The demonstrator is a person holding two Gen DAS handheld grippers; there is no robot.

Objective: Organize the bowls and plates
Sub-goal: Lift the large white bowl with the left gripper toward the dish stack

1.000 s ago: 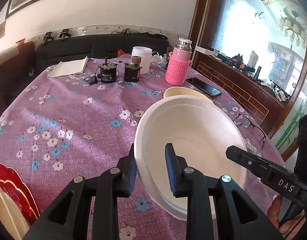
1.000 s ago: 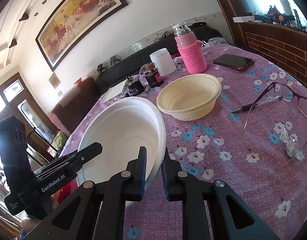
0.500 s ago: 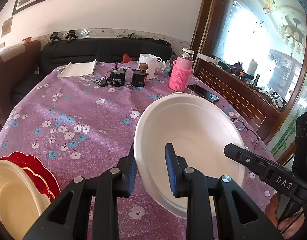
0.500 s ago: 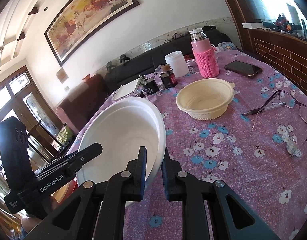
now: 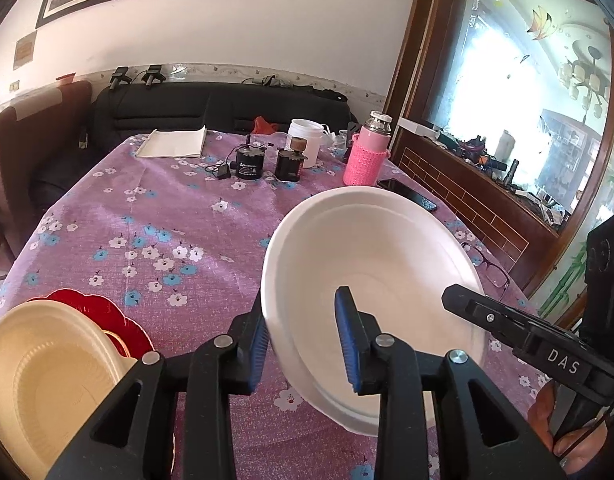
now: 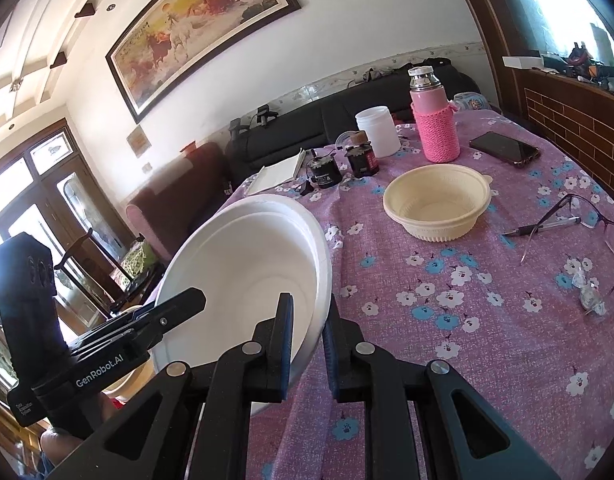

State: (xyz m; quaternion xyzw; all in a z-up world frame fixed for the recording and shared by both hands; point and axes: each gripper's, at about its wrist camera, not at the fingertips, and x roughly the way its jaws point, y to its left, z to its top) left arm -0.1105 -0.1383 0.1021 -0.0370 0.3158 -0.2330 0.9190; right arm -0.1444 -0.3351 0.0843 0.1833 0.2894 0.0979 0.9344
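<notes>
The white bowl (image 5: 371,280) hangs tilted above the purple flowered surface (image 5: 155,224), carried by both tongs, one on each side of its rim. It seems to be on its way to the stack at the near left, where a cream bowl (image 5: 39,372) sits on a red plate (image 5: 103,312). To do this step well, both hands should travel together at one pace so the thin rim is neither twisted nor pulled apart, and the bowl should be levelled before it comes down, centred over the cream bowl so it nests rather than perches on the edge.

The left tongs (image 5: 301,340) straddle the bowl's wall, one pad outside and one inside. Their jaws have just been opening a little, and a gap shows at the inner pad, so the hold there looks loose; whether the outer pad presses the wall I cannot tell for sure. The right tongs (image 6: 309,336) are clenched tight on the opposite rim and appear to bear most of the load.

A second cream bowl (image 6: 437,200) waits further off on the surface, near a pink flask (image 6: 433,120).
</notes>
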